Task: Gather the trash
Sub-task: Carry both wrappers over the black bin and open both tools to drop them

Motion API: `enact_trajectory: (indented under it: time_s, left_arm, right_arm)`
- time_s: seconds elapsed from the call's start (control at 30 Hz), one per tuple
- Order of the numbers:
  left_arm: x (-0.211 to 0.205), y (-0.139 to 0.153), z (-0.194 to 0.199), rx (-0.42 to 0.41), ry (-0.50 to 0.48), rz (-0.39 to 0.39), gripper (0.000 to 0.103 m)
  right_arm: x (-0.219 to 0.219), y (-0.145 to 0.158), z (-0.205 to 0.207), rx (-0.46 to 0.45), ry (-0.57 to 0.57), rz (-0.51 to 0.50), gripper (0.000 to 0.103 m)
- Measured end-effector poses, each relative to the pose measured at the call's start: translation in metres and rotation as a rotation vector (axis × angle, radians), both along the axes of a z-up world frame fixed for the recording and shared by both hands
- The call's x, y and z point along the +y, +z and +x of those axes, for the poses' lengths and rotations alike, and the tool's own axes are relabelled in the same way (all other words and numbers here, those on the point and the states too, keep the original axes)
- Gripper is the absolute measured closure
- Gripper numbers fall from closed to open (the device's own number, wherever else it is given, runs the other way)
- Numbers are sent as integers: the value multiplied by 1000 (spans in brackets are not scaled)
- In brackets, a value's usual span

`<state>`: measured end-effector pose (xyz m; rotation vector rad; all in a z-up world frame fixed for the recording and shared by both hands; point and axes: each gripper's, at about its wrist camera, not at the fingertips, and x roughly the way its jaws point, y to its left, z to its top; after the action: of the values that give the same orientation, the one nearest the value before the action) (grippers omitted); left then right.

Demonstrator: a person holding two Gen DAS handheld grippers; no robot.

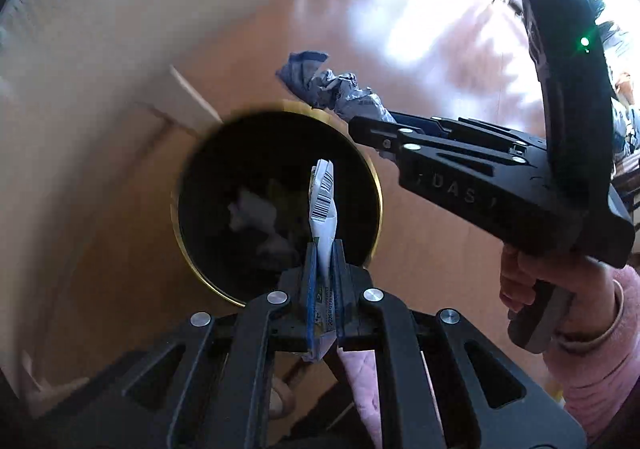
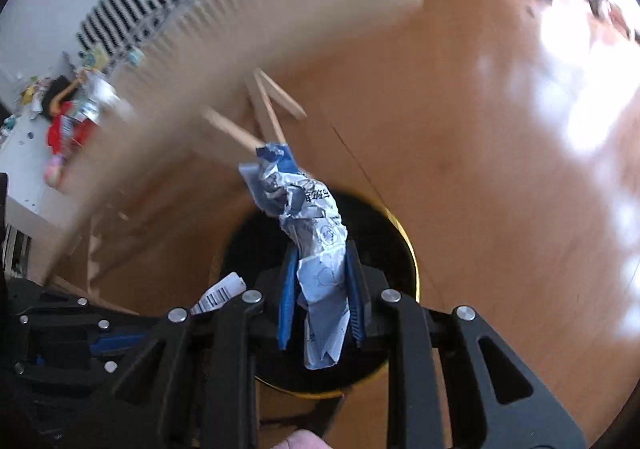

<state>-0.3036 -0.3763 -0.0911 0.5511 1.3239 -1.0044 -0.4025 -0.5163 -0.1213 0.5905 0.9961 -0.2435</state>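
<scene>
barcode wrapper (image 1: 323,205) in left tongs (image 1: 324,261), over bin (image 1: 376,185)

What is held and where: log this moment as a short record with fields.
left gripper: shut on a flat barcoded wrapper, above the bin's opening
right gripper: shut on a crumpled blue-white wrapper, over the bin
bin: round, black, gold rim, on a wooden floor; pale scraps already inside
trash released: none yet
person: right hand on the handle, pink sleeve
</scene>
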Motion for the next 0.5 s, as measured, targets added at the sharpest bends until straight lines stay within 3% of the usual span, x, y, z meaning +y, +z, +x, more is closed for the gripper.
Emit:
enact_trajectory:
  time_s: [0.17, 0.5]
  left_arm:
    - [-1, -29, 7, 43, 12, 63, 97]
    - [0, -35, 12, 62, 11, 73, 96]
  right_arm:
    - [2, -41, -4, 51, -12, 83, 80]
    - [-1, -44, 8, 71, 3, 88, 80]
